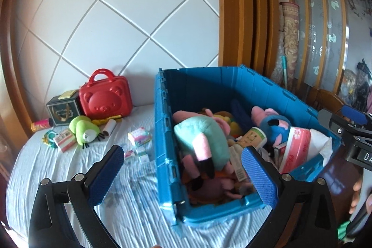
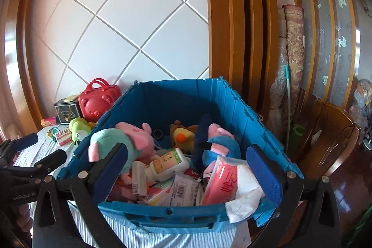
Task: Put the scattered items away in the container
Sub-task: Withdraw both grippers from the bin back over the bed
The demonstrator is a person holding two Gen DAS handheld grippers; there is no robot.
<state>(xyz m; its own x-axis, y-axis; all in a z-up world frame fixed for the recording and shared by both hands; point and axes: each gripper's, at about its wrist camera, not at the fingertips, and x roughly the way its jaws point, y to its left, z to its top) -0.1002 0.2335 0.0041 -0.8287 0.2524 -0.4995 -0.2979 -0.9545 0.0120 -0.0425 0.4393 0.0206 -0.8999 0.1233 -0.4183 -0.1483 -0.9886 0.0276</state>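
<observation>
Two tools hang over a blue plastic crate [image 2: 162,106] on a striped bed sheet [image 1: 58,178]. The left tool [image 1: 183,176] and the right tool [image 2: 186,172] are both spread wide and released, with nothing between their blue pads.

The crate is already heaped: two pink pig plush toys, one in a mint dress [image 2: 109,143] and one in blue [image 2: 223,145], one yellow duck plush [image 2: 183,137], one white bottle [image 2: 169,163] and one pink tissue pack [image 2: 223,183], whose white tissue [image 2: 241,203] spills over the near rim.

Still out on the bed, well apart from the crate, lie one red bear-face case [image 1: 104,97], one dark gift box [image 1: 62,109], one green plush [image 1: 84,129], one lint roller [image 1: 110,127], one pink tube [image 1: 41,125] and about five small packets; blur hampers an exact count.

The likeliest mishap is the overhanging tissue pack sliding out when more is dropped in. The small flat packets may also slip from wide pads on the soft, wrinkled sheet.
</observation>
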